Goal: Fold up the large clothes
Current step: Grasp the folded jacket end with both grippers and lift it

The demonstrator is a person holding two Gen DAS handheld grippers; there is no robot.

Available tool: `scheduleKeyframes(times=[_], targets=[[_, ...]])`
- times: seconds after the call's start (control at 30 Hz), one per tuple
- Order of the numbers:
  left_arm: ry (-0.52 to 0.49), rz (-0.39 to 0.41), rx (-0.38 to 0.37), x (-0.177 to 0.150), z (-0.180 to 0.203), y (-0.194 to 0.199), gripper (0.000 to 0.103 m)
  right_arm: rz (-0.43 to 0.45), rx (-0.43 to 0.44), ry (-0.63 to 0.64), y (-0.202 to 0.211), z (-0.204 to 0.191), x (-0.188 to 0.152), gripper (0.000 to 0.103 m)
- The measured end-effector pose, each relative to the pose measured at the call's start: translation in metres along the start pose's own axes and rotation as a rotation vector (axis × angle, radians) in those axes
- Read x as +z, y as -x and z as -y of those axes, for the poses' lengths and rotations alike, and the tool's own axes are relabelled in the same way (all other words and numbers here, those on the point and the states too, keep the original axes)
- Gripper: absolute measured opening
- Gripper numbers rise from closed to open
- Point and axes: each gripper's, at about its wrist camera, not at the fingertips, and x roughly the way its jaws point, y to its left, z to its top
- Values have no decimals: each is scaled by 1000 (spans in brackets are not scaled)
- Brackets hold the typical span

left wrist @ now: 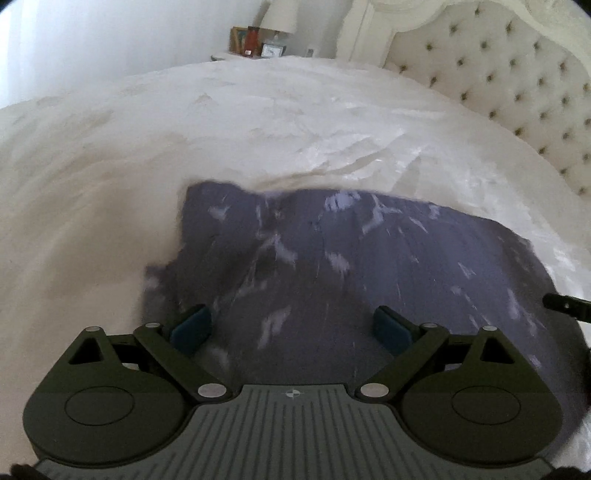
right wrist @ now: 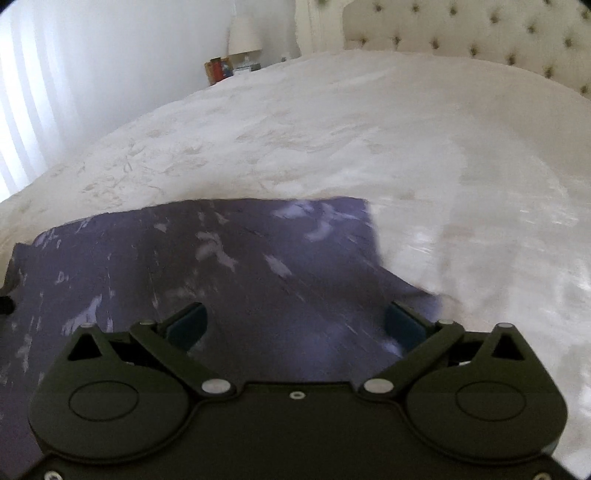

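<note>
A dark purple garment with pale streaks lies spread flat on a white bed; it also shows in the right wrist view. My left gripper is open and empty, just above the garment's near left part. My right gripper is open and empty, above the garment's near right part, its right finger by the garment's right edge. The tip of the right gripper shows at the right edge of the left wrist view. Both views are blurred by motion.
The white bedspread reaches far beyond the garment on all sides. A tufted cream headboard stands at the right. A nightstand with a lamp, a frame and a clock stands at the far side.
</note>
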Motion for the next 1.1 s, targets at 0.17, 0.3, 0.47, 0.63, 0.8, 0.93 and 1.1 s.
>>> scheduleKeyframes(times=[0.17, 0.3, 0.47, 0.63, 0.8, 0.93, 1.1], targets=[[-37, -23, 33, -31, -4, 36, 97, -5, -1, -100, 45, 33, -34, 102], [130, -80, -44, -61, -25, 51, 103, -41, 14, -247, 72, 64, -70, 102], [173, -59, -81, -83, -26, 68, 103, -44, 114, -454, 98, 89, -109, 102], [251, -40, -189, -91, -22, 70, 103, -29, 257, -505, 109, 84, -122, 103], [383, -2, -245, -83, -30, 47, 103, -14, 329, -538, 94, 77, -116, 103], [442, 28, -271, -75, -38, 32, 103, 3, 367, -576, 76, 75, -111, 103], [416, 32, -251, -62, -34, 17, 103, 30, 375, -561, 54, 67, -100, 103]])
